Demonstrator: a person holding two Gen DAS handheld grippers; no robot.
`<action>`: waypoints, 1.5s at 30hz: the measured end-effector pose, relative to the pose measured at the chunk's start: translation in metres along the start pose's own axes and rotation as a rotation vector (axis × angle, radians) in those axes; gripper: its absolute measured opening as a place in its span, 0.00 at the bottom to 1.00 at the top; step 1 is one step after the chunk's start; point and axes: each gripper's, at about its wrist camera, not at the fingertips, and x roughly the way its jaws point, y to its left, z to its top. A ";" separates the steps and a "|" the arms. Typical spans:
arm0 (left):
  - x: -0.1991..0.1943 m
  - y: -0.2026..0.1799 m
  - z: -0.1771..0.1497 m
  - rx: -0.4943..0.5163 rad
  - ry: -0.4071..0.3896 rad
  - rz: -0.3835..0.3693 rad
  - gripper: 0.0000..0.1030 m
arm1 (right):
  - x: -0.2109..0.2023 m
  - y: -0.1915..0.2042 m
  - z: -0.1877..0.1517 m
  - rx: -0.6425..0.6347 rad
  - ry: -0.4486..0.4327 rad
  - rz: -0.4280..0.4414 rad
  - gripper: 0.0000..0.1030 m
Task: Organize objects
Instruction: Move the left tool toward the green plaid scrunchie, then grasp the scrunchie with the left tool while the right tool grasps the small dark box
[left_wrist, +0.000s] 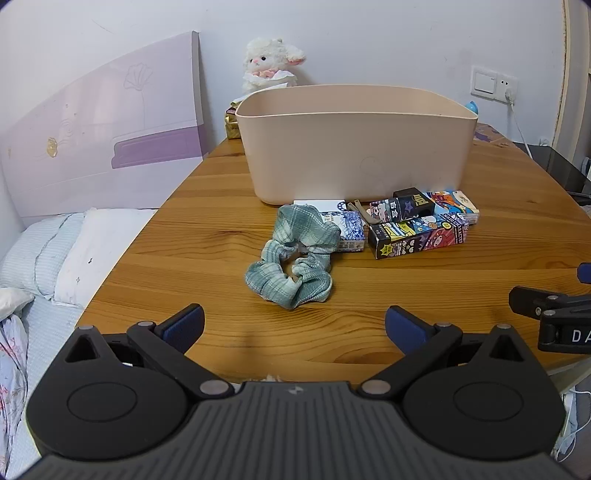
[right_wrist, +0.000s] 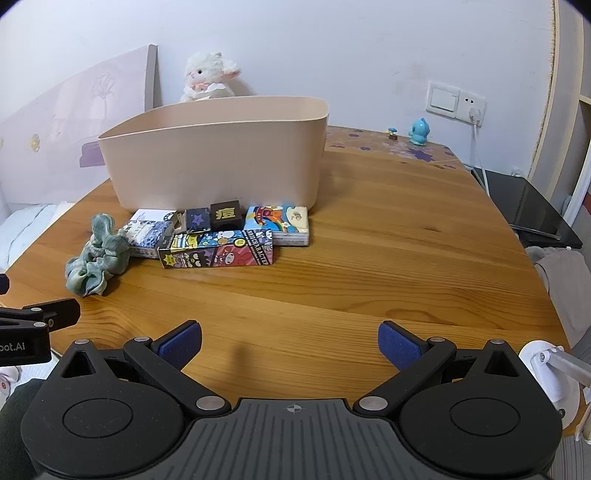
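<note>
Wooden table (left_wrist: 207, 229): beige bin (left_wrist: 356, 142), contents hidden by walls.

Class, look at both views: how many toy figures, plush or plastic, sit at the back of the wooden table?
2. A white plush lamb sits behind the beige bin; a small blue figurine stands near the wall socket. The bin may hide others.

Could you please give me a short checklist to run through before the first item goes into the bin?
1. Left tool open, holding nothing: ok.
2. Right tool open, holding nothing: ok.
3. Green scrunchie within clear approach, nothing lying on top of it: ok.
4. Beige bin upright, opening uncovered: ok.
5. Bin interior has room: cannot tell, floor hidden by its wall.
6. Long cartoon box free of neighbours: not ok, it lies against the other small boxes.
</note>
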 end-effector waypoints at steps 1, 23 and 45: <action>0.000 0.000 0.000 0.000 0.000 0.000 1.00 | 0.000 0.000 0.000 -0.001 0.001 0.002 1.00; 0.009 0.012 0.010 -0.010 -0.005 -0.051 1.00 | 0.003 0.010 0.018 -0.009 0.013 0.046 0.94; 0.087 0.028 0.039 0.010 0.076 -0.094 1.00 | 0.072 0.049 0.070 -0.122 -0.034 0.127 0.70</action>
